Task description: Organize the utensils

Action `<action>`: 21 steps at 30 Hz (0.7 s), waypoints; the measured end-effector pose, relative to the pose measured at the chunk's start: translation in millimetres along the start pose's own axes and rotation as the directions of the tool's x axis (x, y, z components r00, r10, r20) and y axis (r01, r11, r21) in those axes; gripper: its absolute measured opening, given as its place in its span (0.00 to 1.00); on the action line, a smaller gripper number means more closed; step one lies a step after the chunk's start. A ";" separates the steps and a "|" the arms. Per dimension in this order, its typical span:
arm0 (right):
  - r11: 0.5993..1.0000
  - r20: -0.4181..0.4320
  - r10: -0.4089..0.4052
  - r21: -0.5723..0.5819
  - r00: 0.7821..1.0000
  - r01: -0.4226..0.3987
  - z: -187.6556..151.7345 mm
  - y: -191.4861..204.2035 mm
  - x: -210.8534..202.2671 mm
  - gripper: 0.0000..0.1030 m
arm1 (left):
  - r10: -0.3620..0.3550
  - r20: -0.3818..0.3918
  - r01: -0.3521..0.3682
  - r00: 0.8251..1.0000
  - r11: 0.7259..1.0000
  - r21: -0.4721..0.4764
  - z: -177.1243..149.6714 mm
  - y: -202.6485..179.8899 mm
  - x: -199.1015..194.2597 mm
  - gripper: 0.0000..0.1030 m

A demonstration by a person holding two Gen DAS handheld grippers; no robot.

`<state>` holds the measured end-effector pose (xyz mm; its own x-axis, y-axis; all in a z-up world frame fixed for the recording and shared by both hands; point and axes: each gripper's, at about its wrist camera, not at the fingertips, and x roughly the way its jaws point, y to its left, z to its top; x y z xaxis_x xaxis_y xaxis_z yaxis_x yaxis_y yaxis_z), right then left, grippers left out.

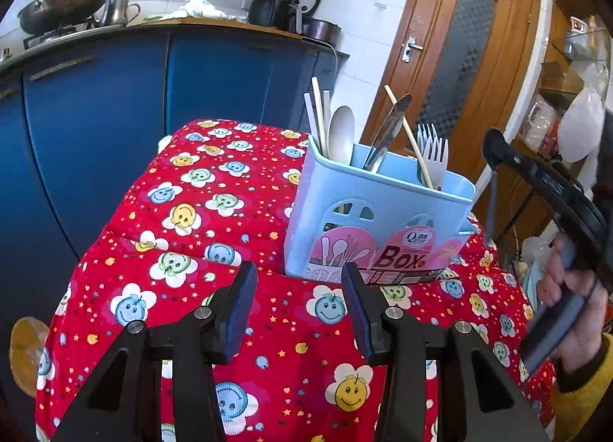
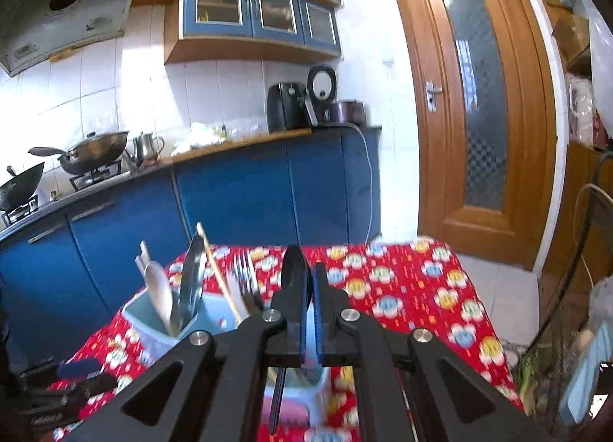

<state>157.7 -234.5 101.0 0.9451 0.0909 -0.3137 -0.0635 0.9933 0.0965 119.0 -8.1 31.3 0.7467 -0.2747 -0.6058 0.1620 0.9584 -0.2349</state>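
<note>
A light blue utensil box [image 1: 379, 219] stands on the red smiley-print tablecloth [image 1: 214, 189]. It holds chopsticks [image 1: 320, 116], a white spoon [image 1: 341, 135], a metal knife [image 1: 387, 131] and white forks [image 1: 433, 154]. My left gripper [image 1: 299, 308] is open just in front of the box, with nothing between its fingers. My right gripper [image 2: 310, 273] is shut on a black spoon [image 2: 294, 269] whose handle hangs down below the fingers. It hovers above and to the right of the box [image 2: 153, 319]. In the left wrist view a hand [image 1: 574, 308] holds the right gripper [image 1: 498, 150] beside the box.
Blue kitchen cabinets [image 1: 115, 104] run behind the table, with a wok [image 1: 65, 5] on the stove and appliances [image 2: 287, 104] on the counter. A wooden door [image 2: 479, 108] is at the back right. A wire rack with bags [image 1: 555, 127] stands right of the table.
</note>
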 end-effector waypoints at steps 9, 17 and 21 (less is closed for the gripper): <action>0.998 0.026 -0.034 -0.053 0.999 0.035 -9.0 3.3 28.6 0.04 | -0.011 0.002 0.011 1.000 1.000 -0.013 -0.2 4.4 2.3 0.46; 0.999 -0.030 0.018 0.033 0.999 -0.017 -21.9 -11.0 9.2 0.23 | -0.016 0.015 0.016 1.000 1.000 -0.008 -1.2 2.2 -6.3 0.46; 0.996 -0.033 0.041 0.076 0.999 -0.038 -16.9 -14.4 -13.0 0.23 | -0.020 0.034 0.020 0.999 1.000 0.001 -0.8 -1.6 -17.4 0.46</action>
<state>140.9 -248.8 87.8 0.9308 0.1334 -0.3402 -0.0748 0.9808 0.1801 105.2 -4.9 41.6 0.7651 -0.2907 -0.5745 0.1771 0.9529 -0.2463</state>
